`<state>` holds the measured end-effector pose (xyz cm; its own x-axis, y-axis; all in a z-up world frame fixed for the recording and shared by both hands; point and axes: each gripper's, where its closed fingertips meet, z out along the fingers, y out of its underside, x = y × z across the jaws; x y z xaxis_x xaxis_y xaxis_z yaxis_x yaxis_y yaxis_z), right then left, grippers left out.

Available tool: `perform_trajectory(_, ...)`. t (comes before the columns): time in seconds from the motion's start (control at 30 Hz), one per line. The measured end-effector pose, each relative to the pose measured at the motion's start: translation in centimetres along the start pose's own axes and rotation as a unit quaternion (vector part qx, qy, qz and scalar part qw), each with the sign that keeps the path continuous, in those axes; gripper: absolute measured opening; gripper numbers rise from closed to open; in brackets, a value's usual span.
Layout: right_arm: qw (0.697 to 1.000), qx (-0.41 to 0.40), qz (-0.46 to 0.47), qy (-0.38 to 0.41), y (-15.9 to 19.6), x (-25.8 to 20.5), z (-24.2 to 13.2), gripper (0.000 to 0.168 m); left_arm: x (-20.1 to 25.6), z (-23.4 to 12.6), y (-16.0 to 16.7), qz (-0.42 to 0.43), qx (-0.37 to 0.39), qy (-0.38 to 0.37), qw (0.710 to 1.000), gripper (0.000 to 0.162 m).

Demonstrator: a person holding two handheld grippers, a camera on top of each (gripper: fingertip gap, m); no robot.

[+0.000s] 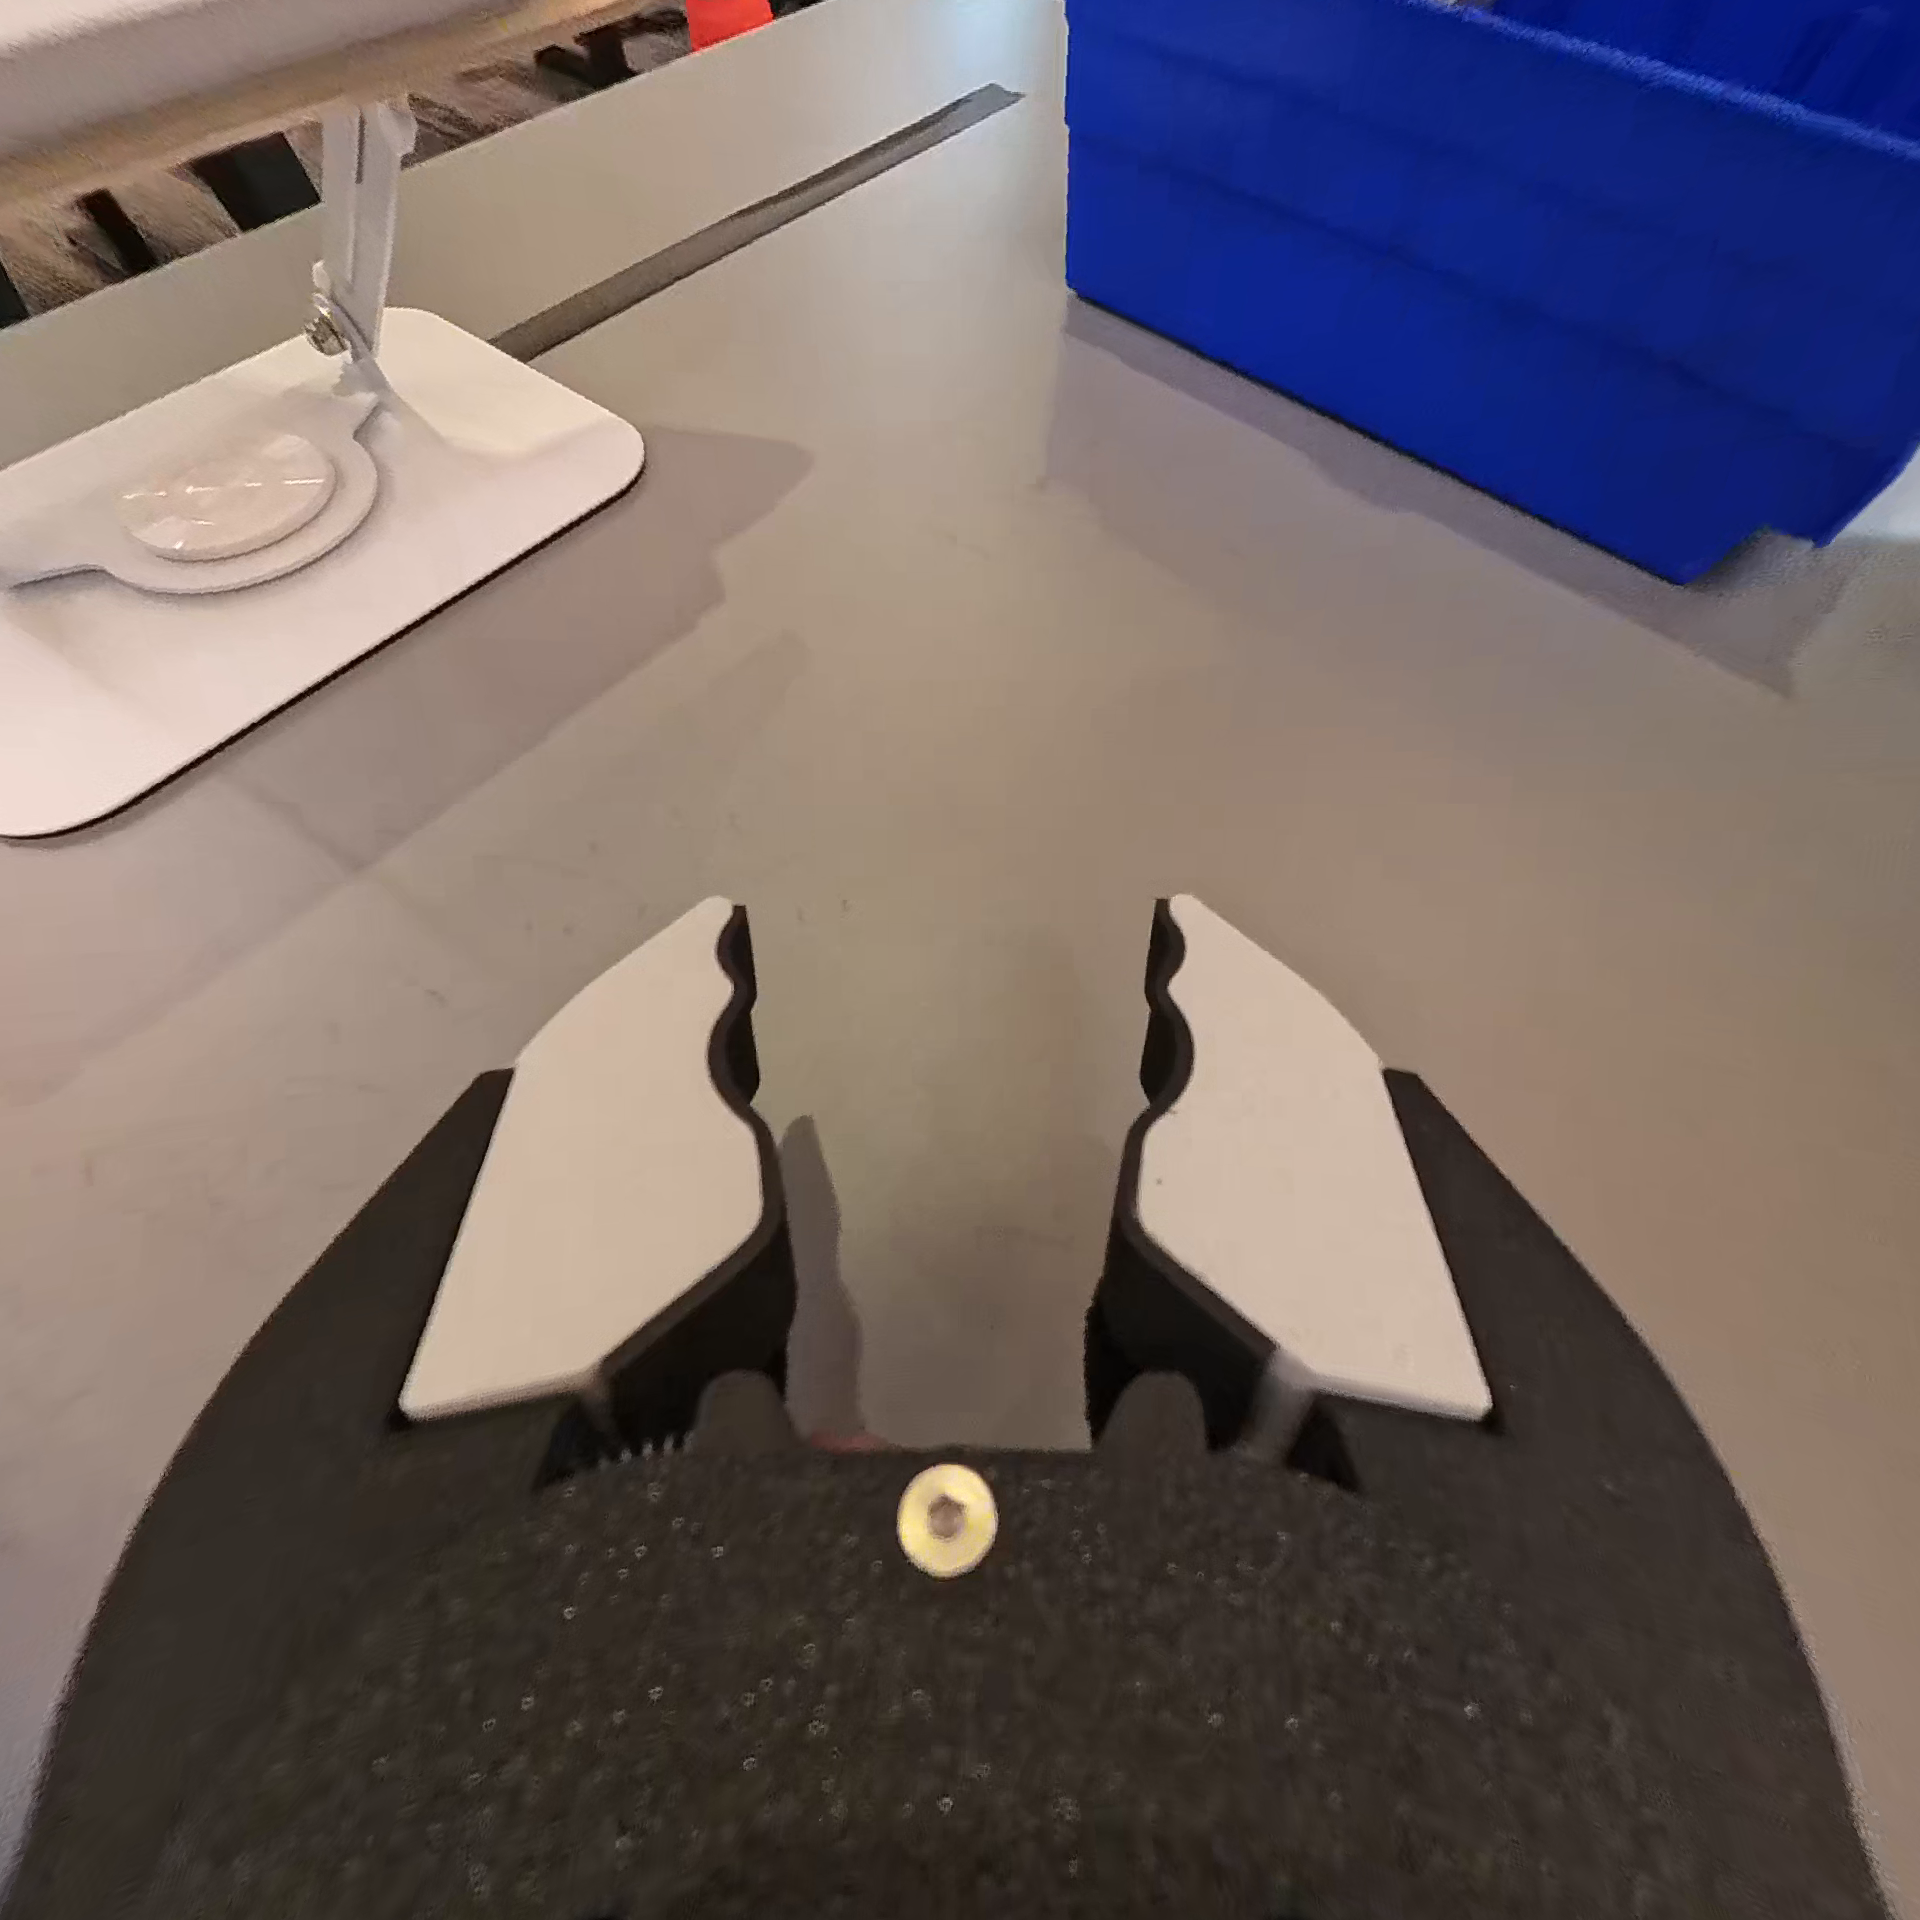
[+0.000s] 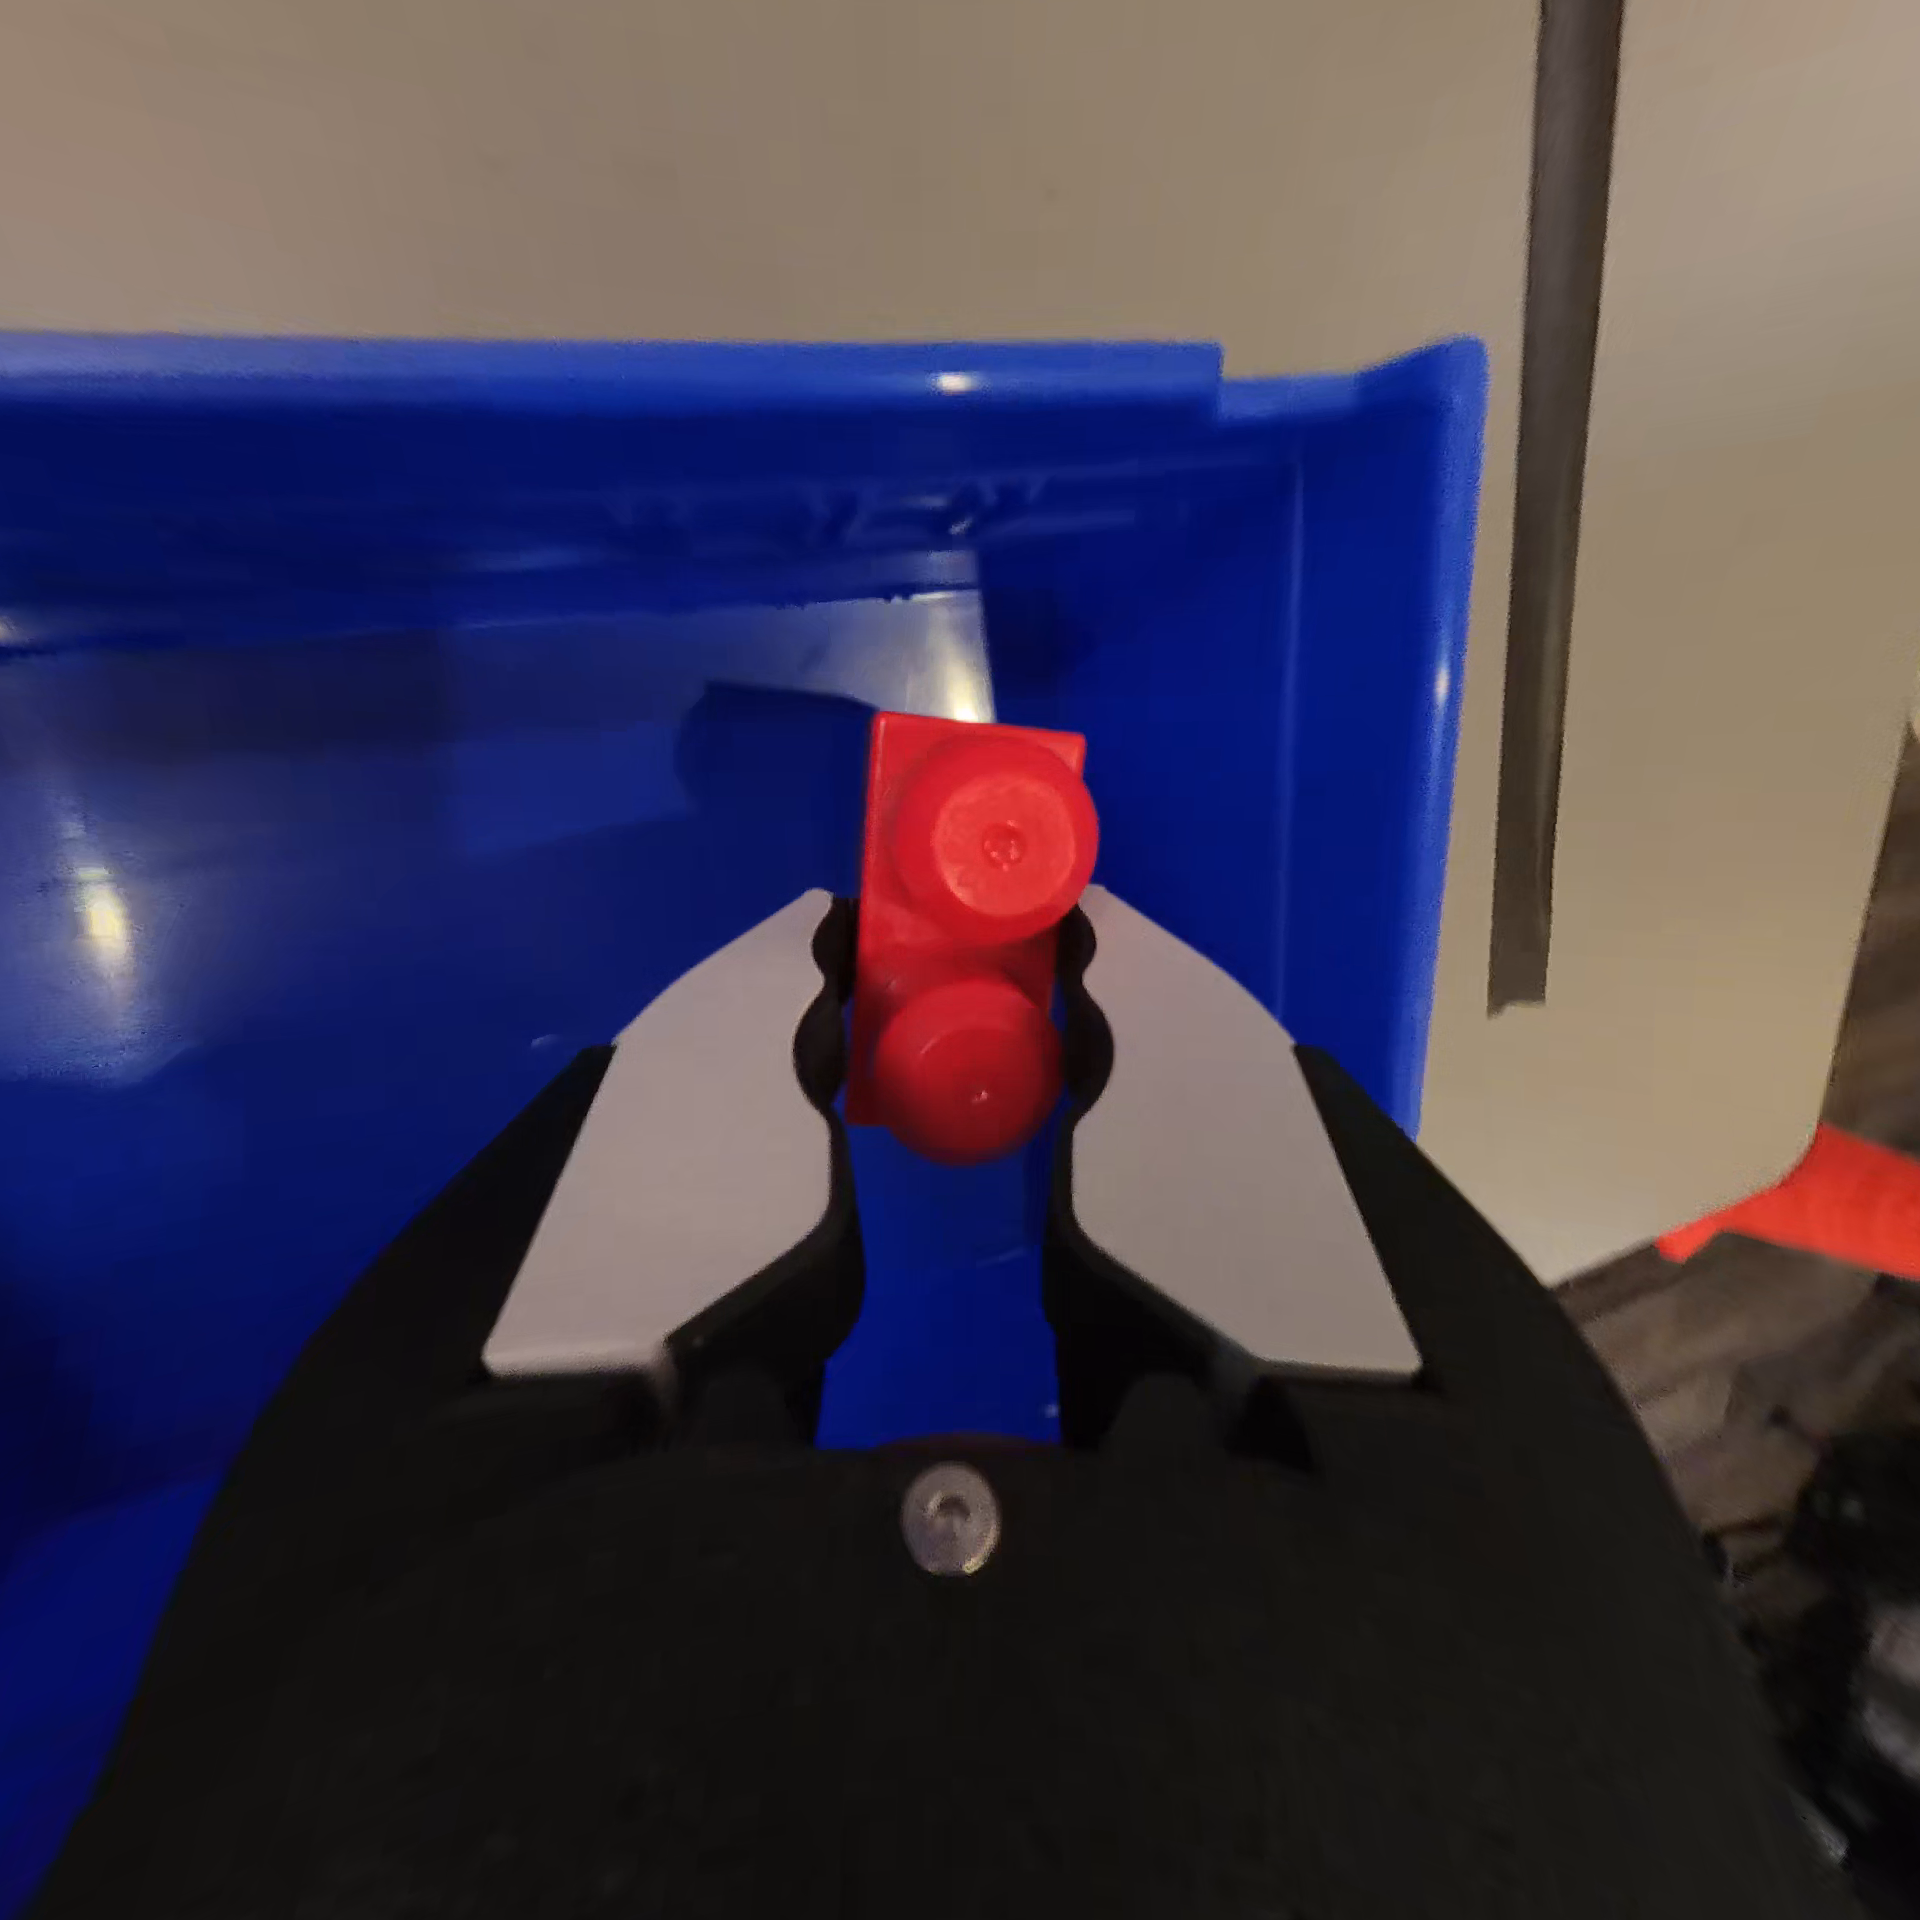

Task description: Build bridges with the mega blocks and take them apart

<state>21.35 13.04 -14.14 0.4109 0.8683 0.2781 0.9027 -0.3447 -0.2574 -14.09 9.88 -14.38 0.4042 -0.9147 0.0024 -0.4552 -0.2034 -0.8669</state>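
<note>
Red block: we see a two-stud red mega block (image 2: pixel 961 935) pinched between the tips of the right gripper (image 2: pixel 956 935), studs facing the camera, one stud beyond the fingertips and one between them; it is tilted slightly.
Right gripper: its jaws are closed on the block's two side faces, and we see it held over the inside of the blue bin (image 2: pixel 416 831).
Blue bin: in the right wrist view its far wall and right corner rise behind the block; in the left wrist view the same blue bin (image 1: pixel 1455 312) stands on the grey table (image 1: pixel 935 727) at far right.
Left gripper: we see the left gripper (image 1: pixel 948 914) above bare table, jaws apart with nothing between them, well apart from the bin.
White stand: a white stand (image 1: pixel 312 540) with a flat base and a tilted arm sits on the table at far left.
Dark strip: a dark strip (image 1: pixel 748 218) runs across the table's far part, between stand and bin.
</note>
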Motion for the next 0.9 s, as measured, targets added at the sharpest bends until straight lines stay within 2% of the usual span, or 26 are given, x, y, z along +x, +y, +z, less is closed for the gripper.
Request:
perform_trajectory(0.23, 0.995, 0.032, -0.087, -0.032, -0.5, 0.4, 2.3, 0.039, -0.7, 0.3, 0.4, -0.014, 0.009, 0.004, 1.0, 0.071)
perform_trajectory(0.4, 0.994, 0.053, -0.092, -0.021, -0.4, 0.7, 2.2, 0.04, 0.0, -0.1, -0.6, -0.015, 0.039, 0.024, 0.999, 0.071)
perform_trajectory(0.47, 0.996, 0.065, -0.064, 0.001, -0.8, 1.2, 1.5, 0.06, 0.3, -0.1, -0.7, -0.017, 0.041, 0.031, 0.999, 0.071)
perform_trajectory(0.5, 0.996, 0.072, -0.053, -0.004, -1.2, 1.0, 0.7, 0.061, 0.5, -0.1, -0.7, -0.018, 0.041, 0.037, 0.998, 0.071)
perform_trajectory(0.6, 0.994, 0.077, -0.064, 0.038, -2.0, 1.5, -3.0, 0.066, 0.6, 0.1, -0.4, -0.021, 0.033, 0.04, 0.998, 0.072)
perform_trajectory(0.7, 0.988, 0.115, -0.038, 0.1, -4.2, 2.7, -10.0, 0.055, 0.7, 0.1, -0.4, -0.022, 0.031, 0.042, 0.998, 0.072)
perform_trajectory(0.73, 0.981, 0.139, -0.023, 0.134, -5.4, 3.1, -12.8, 0.057, 0.7, -0.1, -0.6, -0.021, 0.035, 0.043, 0.998, 0.072)
perform_trajectory(0.83, 0.942, 0.231, 0.036, 0.24, -9.6, 2.3, -20.3, 0.065, 0.8, -0.4, -1.1, -0.023, 0.045, 0.04, 0.998, 0.072)
perform_trajectory(0.9, 0.909, 0.315, 0.11, 0.251, -12.8, -0.7, -22.6, 0.046, 0.2, -0.7, -1.3, -0.025, 0.045, 0.018, 0.998, 0.072)
